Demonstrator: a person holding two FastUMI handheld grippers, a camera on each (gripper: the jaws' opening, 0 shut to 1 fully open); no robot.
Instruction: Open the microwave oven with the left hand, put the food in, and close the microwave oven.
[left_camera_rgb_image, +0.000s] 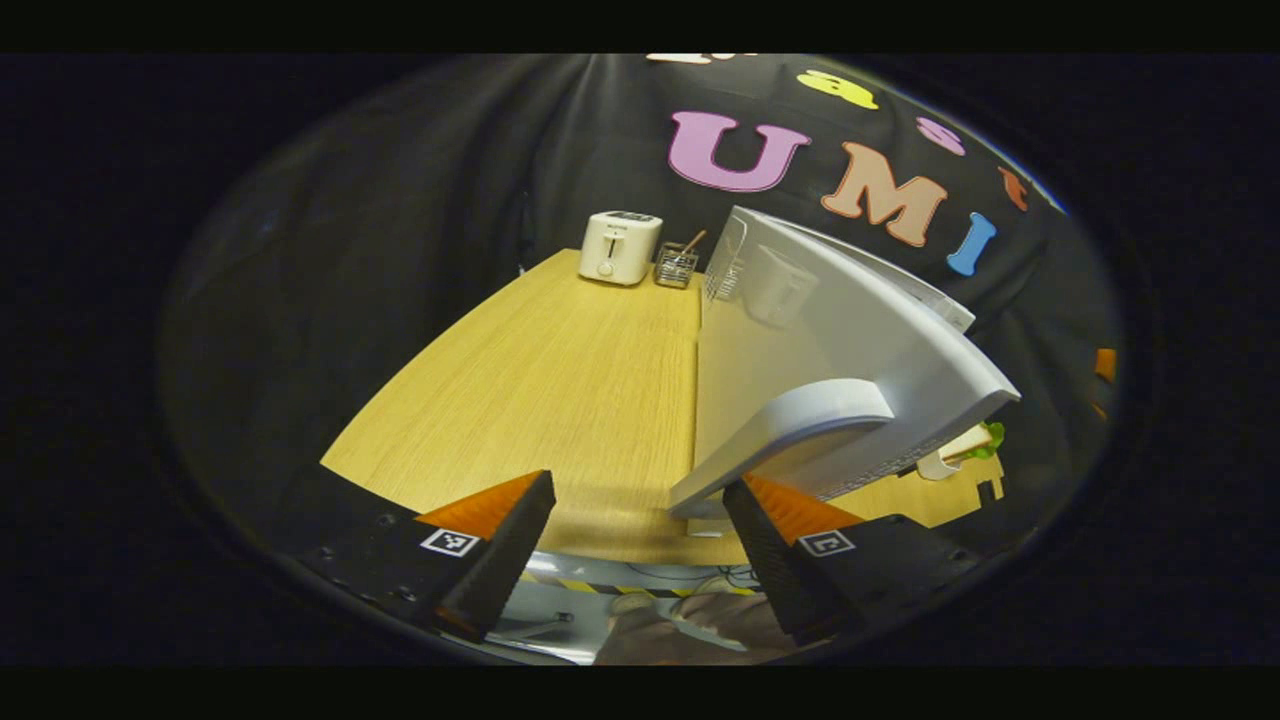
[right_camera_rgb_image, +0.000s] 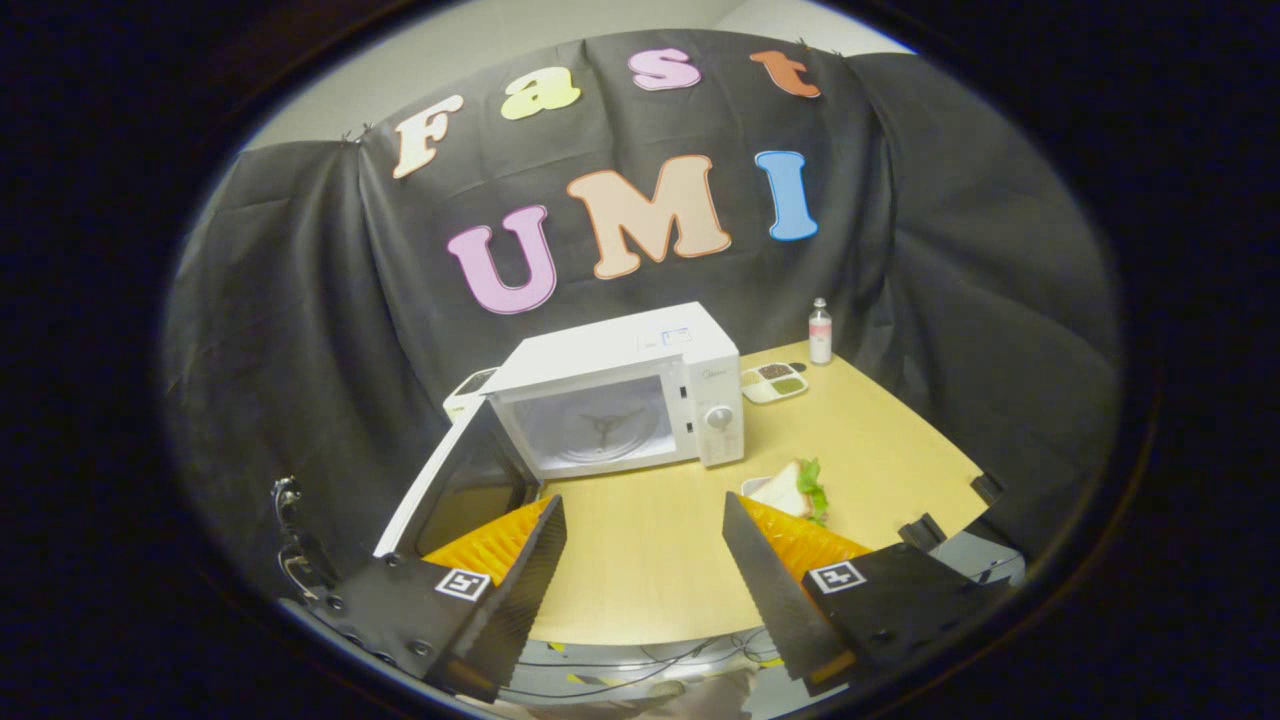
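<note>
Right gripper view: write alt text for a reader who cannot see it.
A white microwave stands on a wooden table with its door swung open and its cavity bare. A sandwich lies in front, beyond the open right gripper.

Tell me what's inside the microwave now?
Inside the microwave is a glass plate with nothing on it. The sandwich is on the table. The open door hides the left inside corner.
</note>
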